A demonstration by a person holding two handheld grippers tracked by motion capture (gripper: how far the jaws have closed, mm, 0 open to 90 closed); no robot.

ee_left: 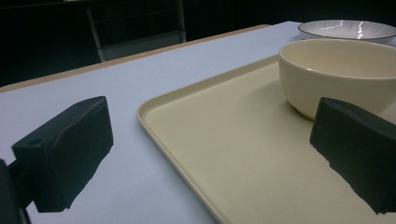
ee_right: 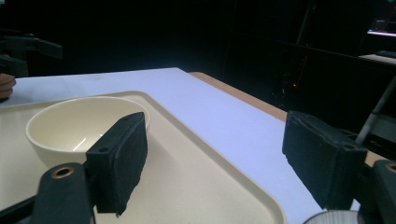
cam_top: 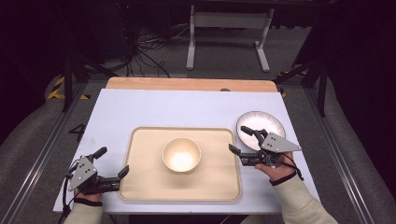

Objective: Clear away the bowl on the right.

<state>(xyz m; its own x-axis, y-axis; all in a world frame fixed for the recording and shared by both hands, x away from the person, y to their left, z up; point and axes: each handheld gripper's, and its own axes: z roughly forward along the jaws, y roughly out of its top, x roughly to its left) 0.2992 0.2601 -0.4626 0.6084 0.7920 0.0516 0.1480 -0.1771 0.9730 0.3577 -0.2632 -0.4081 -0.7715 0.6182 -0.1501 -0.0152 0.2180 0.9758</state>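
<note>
Dark workshop surroundings frame a white table (cam_top: 154, 109) where a person's two hand-held grippers flank a cream tray (cam_top: 144, 186). That tray's long axis runs across the table from one gripper to the other. A cream bowl (cam_top: 181, 155) stands upright at its middle, mouth facing up and nothing inside, between the two tools.

At the tray's left front corner, the left gripper (cam_top: 112, 162) points toward the bowl with its jaws spread wide and holding nothing; one jaw reaches over the tray's rim, the other stays above the bare tabletop. In the left gripper view, the bowl (ee_left: 341, 74) sits ahead and to the right of the jaws, with a plate (ee_left: 348, 29) beyond it.

Across the tray, the right gripper (cam_top: 241, 139) also points toward the bowl, jaws wide apart and gripping nothing, one above the tray's right edge and the other above the grey ribbed plate (cam_top: 271, 120). This plate lies flat on the table just beside the tray, and its visible surface is bare.
</note>
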